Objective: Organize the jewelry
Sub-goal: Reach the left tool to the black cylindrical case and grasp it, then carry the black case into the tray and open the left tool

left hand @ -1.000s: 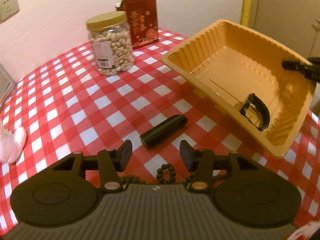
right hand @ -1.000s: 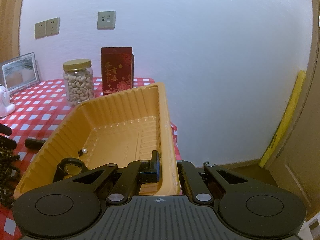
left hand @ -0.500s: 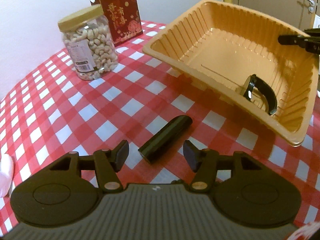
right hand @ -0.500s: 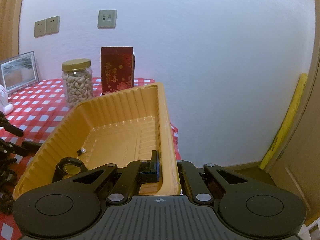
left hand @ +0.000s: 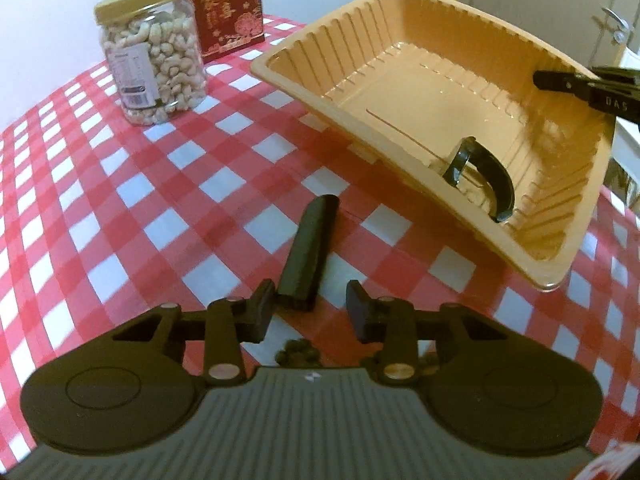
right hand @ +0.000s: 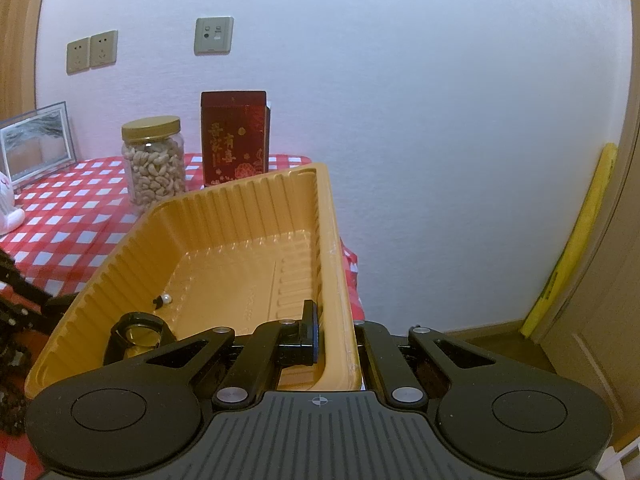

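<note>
My right gripper (right hand: 334, 336) is shut on the near wall of an orange plastic tray (right hand: 224, 216) and holds it tilted. A black wristwatch (right hand: 138, 334) and a small pearl piece (right hand: 165, 300) lie inside; the watch also shows in the left wrist view (left hand: 486, 174), in the tray (left hand: 360, 20). My left gripper (left hand: 310, 310) is open and empty, just above a black tube (left hand: 308, 252) lying on the checked cloth, whose near end sits between the fingertips. Dark beads (left hand: 296, 356) peek out under the left gripper.
A jar of cashews (left hand: 154, 66) and a red box (left hand: 226, 4) stand at the back of the red-and-white checked table (left hand: 120, 184). A picture frame (right hand: 36, 142) and a white figurine (right hand: 6, 212) are at the far left. The table edge lies just right of the tray.
My left gripper has moved forward and turned right, so the black tube now lies lengthwise between its fingertips. The right gripper keeps holding the tilted tray.
</note>
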Motion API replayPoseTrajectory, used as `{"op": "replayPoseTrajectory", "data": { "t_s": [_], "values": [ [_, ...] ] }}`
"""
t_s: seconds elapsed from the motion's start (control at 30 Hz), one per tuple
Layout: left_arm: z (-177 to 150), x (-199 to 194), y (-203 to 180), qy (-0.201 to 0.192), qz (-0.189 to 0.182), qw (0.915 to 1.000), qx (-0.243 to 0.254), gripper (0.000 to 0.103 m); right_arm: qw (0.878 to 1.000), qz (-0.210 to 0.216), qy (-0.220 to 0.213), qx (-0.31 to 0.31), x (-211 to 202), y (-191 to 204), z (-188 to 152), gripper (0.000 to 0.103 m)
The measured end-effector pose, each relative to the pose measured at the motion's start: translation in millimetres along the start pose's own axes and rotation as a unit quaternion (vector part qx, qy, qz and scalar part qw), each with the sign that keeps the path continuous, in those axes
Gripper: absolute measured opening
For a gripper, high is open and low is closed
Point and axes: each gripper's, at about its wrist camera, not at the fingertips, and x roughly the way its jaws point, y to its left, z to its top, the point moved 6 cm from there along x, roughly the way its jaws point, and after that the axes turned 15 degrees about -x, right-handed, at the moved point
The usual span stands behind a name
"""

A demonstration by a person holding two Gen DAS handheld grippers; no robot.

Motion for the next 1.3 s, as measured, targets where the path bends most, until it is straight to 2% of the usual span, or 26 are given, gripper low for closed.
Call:
{"op": "replayPoseTrajectory", "data": {
  "t_s": [0.17,0.33,0.47,0.67,0.83,1.0,1.17,1.3],
  "values": [
    [7,4,1,-0.006,0.018,0.9991,-0.037,0.034,1.000,0.001,0.001,0.002,1,0,-1,0.003],
    [17,13,-5,-0.005,0.021,0.9994,-0.028,0.033,1.000,0.003,0.003,0.001,2,0,-1,0.003],
    [20,16,-9,-0.004,0.017,0.9995,-0.027,0.022,1.000,0.003,0.004,0.002,3,0,-1,0.003],
    [16,11,-10,-0.010,0.013,0.9986,-0.051,0.021,1.000,0.006,0.004,0.005,3,1,-1,0.003],
    [19,-4,-8,-0.032,0.020,0.9972,-0.065,0.021,1.000,0.008,0.004,0.007,3,2,-1,0.003],
    [29,-26,-13,-0.055,0.004,0.9943,-0.091,0.021,1.000,0.011,0.002,0.006,3,3,0,0.003],
    [42,-41,-40,-0.070,-0.019,0.9928,-0.095,0.021,1.000,0.012,0.001,0.005,-1,5,1,0.003],
    [49,-37,-63,-0.065,-0.030,0.9934,-0.090,0.021,1.000,0.012,0.003,0.007,-3,7,1,0.003]
  ]
}}
